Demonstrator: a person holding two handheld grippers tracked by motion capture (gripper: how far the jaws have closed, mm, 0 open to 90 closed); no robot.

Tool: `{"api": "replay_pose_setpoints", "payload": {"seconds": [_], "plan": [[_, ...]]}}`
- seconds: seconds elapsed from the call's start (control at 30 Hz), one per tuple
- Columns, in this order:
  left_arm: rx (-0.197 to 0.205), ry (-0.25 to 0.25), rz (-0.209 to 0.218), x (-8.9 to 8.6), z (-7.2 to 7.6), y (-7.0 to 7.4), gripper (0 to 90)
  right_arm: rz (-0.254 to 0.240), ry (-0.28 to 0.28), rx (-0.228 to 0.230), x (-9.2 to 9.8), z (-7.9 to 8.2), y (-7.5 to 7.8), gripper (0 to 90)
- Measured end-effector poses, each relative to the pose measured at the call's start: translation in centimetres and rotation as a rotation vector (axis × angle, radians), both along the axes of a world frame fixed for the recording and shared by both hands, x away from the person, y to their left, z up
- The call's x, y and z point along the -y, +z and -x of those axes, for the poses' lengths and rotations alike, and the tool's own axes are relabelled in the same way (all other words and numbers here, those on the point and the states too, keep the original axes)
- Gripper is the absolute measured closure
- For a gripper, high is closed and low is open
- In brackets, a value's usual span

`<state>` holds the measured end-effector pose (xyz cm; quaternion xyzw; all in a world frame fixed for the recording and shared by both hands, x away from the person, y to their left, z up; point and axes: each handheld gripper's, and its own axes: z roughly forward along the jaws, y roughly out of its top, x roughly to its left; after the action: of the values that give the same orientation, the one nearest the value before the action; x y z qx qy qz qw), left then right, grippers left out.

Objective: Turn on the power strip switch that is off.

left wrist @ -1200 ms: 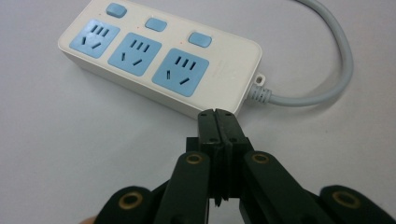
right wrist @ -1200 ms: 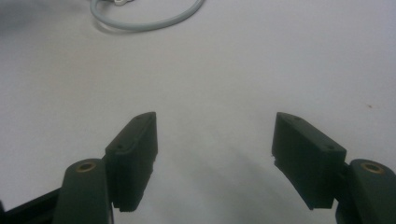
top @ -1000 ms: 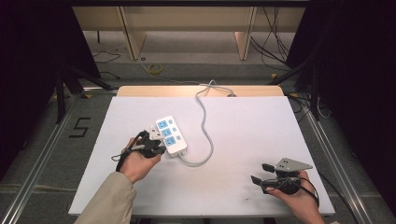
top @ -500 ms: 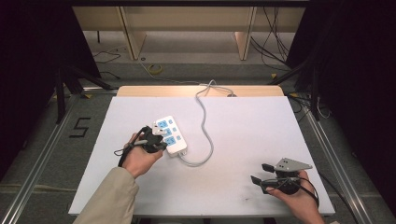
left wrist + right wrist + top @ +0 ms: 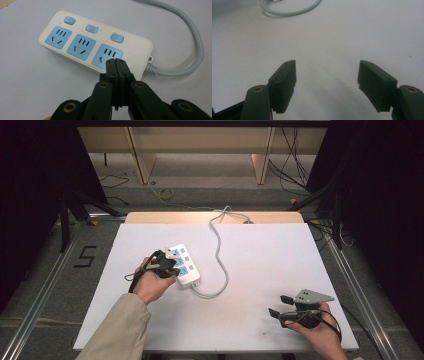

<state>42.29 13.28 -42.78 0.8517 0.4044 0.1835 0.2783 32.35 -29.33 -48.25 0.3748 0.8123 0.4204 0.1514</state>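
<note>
White three-socket power strip (image 5: 95,47) with blue switches lies mid-table, sockets empty; my left gripper (image 5: 116,65), jaws pressed together and empty, nears its nearest socket; right gripper (image 5: 327,82) gapes idle, lower right.

We are looking at a lab or test room set up for recording, not a home. A white counter (image 5: 260,320) stands alone on a grey floor (image 5: 50,290), framed by aluminium rails (image 5: 37,305) at both sides. Black curtains (image 5: 30,195) close off left and right. A black "5" (image 5: 86,256) is marked on the floor. Loose cables (image 5: 295,155) trail across the floor beyond the counter, where plain wooden furniture legs (image 5: 139,155) stand.
</note>
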Motion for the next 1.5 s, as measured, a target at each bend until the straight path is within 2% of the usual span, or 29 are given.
{"api": "replay_pose_setpoints", "payload": {"seconds": [0.6, 1.03, 1.5], "plan": [[-0.008, -0.002, -0.016, 0.5, -1.4, 0.6, 89.8, 0.001, 0.001, 0.000, 0.0, 0.0, 0.0, 32.2], [-0.015, 0.005, -0.026, 0.6, -2.4, 0.6, 89.8, 0.001, 0.001, 0.001, 0.0, 0.0, 0.0, 32.2], [0.003, 0.002, -0.041, 0.8, -3.4, 1.0, 89.8, 0.002, 0.001, 0.001, 0.0, 0.0, 0.0, 32.2]]}}
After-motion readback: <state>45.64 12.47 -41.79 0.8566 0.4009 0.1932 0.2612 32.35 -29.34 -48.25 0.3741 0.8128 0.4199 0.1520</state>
